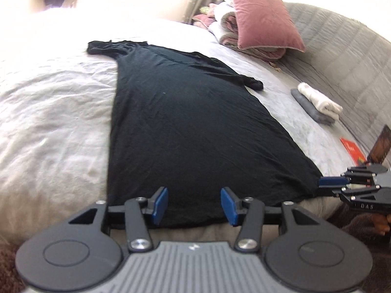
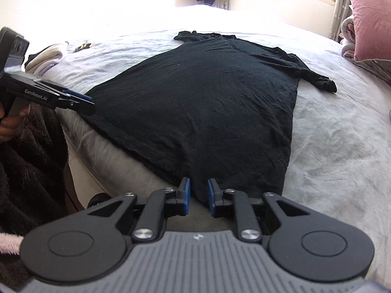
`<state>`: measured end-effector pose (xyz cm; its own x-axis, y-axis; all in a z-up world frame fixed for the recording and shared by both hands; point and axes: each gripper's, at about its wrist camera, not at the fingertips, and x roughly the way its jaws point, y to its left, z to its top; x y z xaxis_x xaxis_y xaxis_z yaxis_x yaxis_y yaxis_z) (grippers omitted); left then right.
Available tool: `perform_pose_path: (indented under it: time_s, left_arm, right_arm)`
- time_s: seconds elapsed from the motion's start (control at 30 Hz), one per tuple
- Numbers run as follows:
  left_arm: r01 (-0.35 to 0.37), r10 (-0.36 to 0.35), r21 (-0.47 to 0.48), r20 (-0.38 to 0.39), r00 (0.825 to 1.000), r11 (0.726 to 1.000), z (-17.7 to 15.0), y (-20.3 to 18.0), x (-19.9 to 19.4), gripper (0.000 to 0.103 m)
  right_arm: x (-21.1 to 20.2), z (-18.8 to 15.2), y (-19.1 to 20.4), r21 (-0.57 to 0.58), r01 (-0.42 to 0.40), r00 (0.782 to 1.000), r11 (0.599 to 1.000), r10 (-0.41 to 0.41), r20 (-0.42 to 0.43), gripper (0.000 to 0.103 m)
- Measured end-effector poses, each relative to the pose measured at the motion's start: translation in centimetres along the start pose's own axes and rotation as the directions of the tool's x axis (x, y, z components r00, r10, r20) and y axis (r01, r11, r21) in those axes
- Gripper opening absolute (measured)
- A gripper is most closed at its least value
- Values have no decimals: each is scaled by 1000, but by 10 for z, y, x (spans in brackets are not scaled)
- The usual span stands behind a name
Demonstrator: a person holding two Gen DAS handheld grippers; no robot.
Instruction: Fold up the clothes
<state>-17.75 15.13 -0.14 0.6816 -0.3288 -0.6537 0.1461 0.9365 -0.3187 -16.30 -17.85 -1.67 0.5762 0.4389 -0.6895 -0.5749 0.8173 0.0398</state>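
A black T-shirt (image 1: 185, 122) lies spread flat on the pale bed cover (image 1: 48, 112), collar far from me, hem at the near bed edge. My left gripper (image 1: 194, 205) hovers over the hem with its blue pads wide apart and nothing pinched. In the right wrist view the T-shirt (image 2: 207, 102) fills the middle, and my right gripper (image 2: 198, 195) sits at the hem with a narrow gap; dark cloth shows in the gap, but the pads do not visibly press on it. The left gripper (image 2: 89, 106) reaches the hem's left corner; the right gripper (image 1: 322, 186) is at the right corner.
A pink pillow (image 1: 264, 17) leans on folded blankets (image 1: 227, 24) at the far right. A rolled white towel (image 1: 320, 100) on a grey cloth and a red booklet (image 1: 352, 151) lie right of the shirt. Pale clothes (image 2: 46, 58) are piled at the left. A dark fuzzy garment (image 2: 29, 161) hangs by the bed edge.
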Motion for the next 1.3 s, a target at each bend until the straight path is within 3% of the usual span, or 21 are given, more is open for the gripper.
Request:
perform_pose_path:
  time_s: [0.03,0.17,0.27,0.4,0.5,0.53,0.57,0.6,0.63,0.7,0.77,0.9,0.93,1.0,1.03,1.1,1.13,1.17,1.3]
  left_arm:
    - [-13,13,-35,11,1000,999,2,7,-4,50]
    - [-103,109,-141,39,993,985,9,29,-15,50]
    - [-180,182,-207,-11,983,962,8,45,-12,50]
    - [-167,154,-243,-73,985,955,0,54,-2,47]
    - [-179,165,-198,-83,983,964,-3,49,2,36]
    - [-181,168,-181,-85,982,967,-3,47,4,22]
    - [-178,166,-167,-83,983,970,-3,44,4,1]
    - [-178,169,-163,-69,983,970,-3,42,2,2]
    - [-180,174,-157,-53,983,971,-3,40,-2,2]
    - [-214,217,-135,5,976,967,-2,37,-16,2]
    - [-228,233,-134,16,972,964,1,40,-25,2]
    - [-254,245,-101,-96,965,962,-3,45,-5,3]
    - [-266,255,-86,-124,959,960,-7,44,2,3]
    - [-277,270,-65,-106,957,959,-7,40,2,5]
    - [-269,262,-76,-94,961,960,-6,39,-1,12]
    - [-247,242,-93,-67,968,964,-1,40,-7,38]
    - [-234,230,-97,-52,972,967,2,40,-9,56]
    - [-220,218,-88,-28,975,972,7,38,-10,59]
    - [-194,196,-47,27,980,980,28,29,-6,61]
  right_arm:
    - [-3,0,-7,42,9,1000,999,-9,14,37]
    - [-8,-3,-34,215,65,997,974,-71,22,37]
    - [-6,-9,-52,329,105,994,939,-106,-15,37]
    - [-2,-18,-62,408,91,996,909,-84,-36,38]
    - [0,-21,-63,442,70,998,894,-66,-26,39]
    - [1,-22,-63,444,68,998,893,-64,-24,35]
    - [3,-21,-60,434,71,997,898,-66,-27,30]
    - [4,-20,-58,422,79,997,903,-72,-32,11]
    - [4,-18,-57,413,89,996,906,-81,-37,3]
    - [-3,-16,-56,417,104,994,903,-101,-28,3]
    - [-11,-14,-58,419,120,992,900,-125,-15,3]
    - [-8,-14,-60,402,137,991,905,-128,-49,3]
    - [-5,-15,-58,392,143,990,909,-130,-59,5]
    - [2,-18,-55,371,155,988,916,-135,-79,8]
    - [4,-17,-54,367,154,988,917,-133,-81,14]
    - [0,-13,-56,382,136,991,914,-120,-64,24]
    - [-1,-9,-58,387,133,991,913,-121,-55,40]
    - [-2,-5,-61,389,134,991,911,-126,-46,45]
    - [3,17,-71,370,154,988,916,-155,-25,46]
